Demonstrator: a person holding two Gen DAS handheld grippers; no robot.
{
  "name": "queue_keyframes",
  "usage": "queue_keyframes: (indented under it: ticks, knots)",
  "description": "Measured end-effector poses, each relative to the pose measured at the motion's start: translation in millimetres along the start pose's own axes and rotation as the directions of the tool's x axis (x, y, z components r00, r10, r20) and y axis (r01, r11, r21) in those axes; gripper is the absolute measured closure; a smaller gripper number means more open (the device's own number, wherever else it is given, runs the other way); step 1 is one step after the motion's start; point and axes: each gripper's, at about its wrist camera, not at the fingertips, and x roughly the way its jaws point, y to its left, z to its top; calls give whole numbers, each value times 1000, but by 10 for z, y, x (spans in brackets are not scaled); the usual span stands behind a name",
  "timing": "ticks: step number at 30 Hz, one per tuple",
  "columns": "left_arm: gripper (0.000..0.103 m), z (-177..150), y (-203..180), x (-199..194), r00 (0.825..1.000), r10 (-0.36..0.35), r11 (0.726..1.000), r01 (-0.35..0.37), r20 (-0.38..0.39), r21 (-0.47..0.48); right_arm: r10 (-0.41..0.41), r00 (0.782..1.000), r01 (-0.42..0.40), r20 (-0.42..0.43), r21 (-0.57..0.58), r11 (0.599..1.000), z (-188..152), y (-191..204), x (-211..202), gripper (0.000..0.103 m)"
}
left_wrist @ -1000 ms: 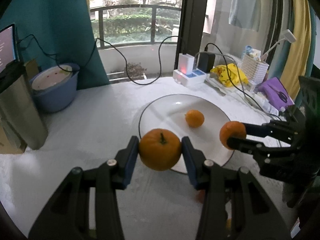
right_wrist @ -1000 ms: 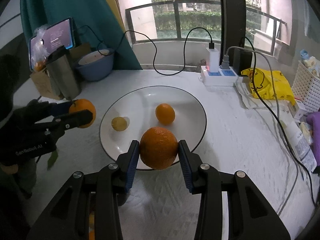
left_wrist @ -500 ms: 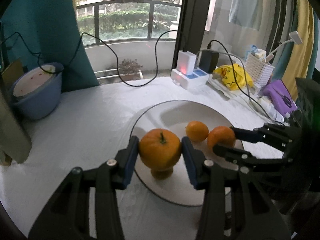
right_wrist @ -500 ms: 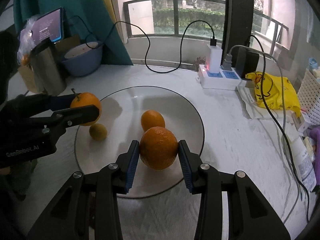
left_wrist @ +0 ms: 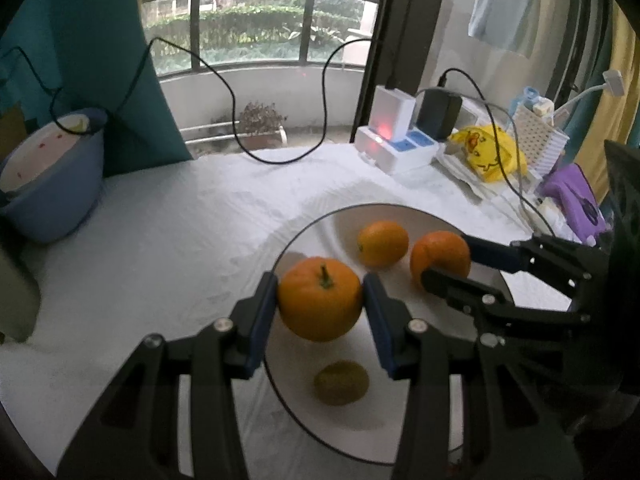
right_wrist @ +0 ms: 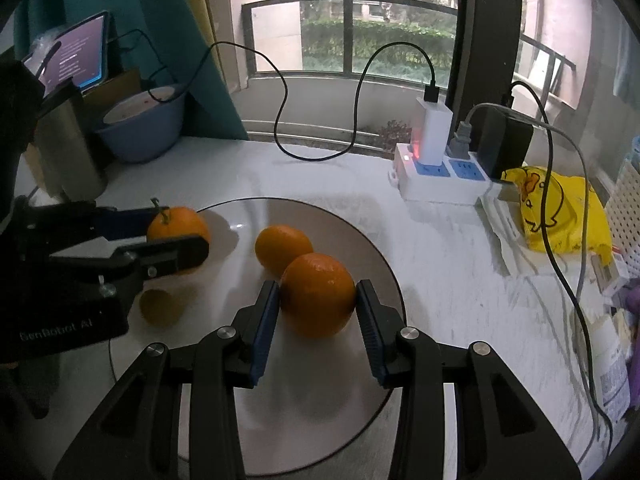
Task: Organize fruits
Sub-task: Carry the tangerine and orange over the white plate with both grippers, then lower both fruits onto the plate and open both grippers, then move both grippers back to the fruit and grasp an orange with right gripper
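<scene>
My left gripper point(left_wrist: 321, 300) is clamped on a stemmed orange point(left_wrist: 320, 298), its ribbed blue pads point(left_wrist: 267, 316) pressing both flanks of the round, dimpled fruit; the short green stem points up. It hangs above the near-left part of the plate point(left_wrist: 400, 216), clear of the surface. My right gripper point(right_wrist: 318, 300) grips a second orange point(right_wrist: 318, 294) the same way, pads on either side of the glossy, pebbled skin, held over the plate's middle.

Just behind that fruit a third orange point(right_wrist: 283, 249) lies loose on the plate, the two nearly touching in my right view. Below my left jaws a small, dull yellow-green fruit point(left_wrist: 341, 383) sits on the plate, roundish and matte.

The plate is a wide, shallow white disc with a thin dark rim, smooth and slightly reflective. It rests on a white table point(left_wrist: 168, 232) with a grainy, cloth-like texture.

Further out I see a blue plastic basin point(left_wrist: 52, 192) at far left, a white boxy power strip point(right_wrist: 436, 180) with chargers and black cables plugged in, a crumpled yellow bag point(right_wrist: 560, 208), and a white perforated basket point(left_wrist: 538, 148).
</scene>
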Motion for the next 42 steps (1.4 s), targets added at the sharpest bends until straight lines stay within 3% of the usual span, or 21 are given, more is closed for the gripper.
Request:
queue_keyframes:
  ticks: [9,21,42]
  knots:
    - [56,21,-15,-37,1000,-14,1000,14,9,-19,-25,1000,25,12,29,999,17,-52,-53,57]
    - [45,39,-114,-496,995,-10,1000,12,98,-23,-37,997,34,65,48,998,-26,-33,-455,57]
    - [45,-550,-379,-1275,987,-15,999,20,158,-36,-5,996,-2,89,73,997,-528,177,-1161,57]
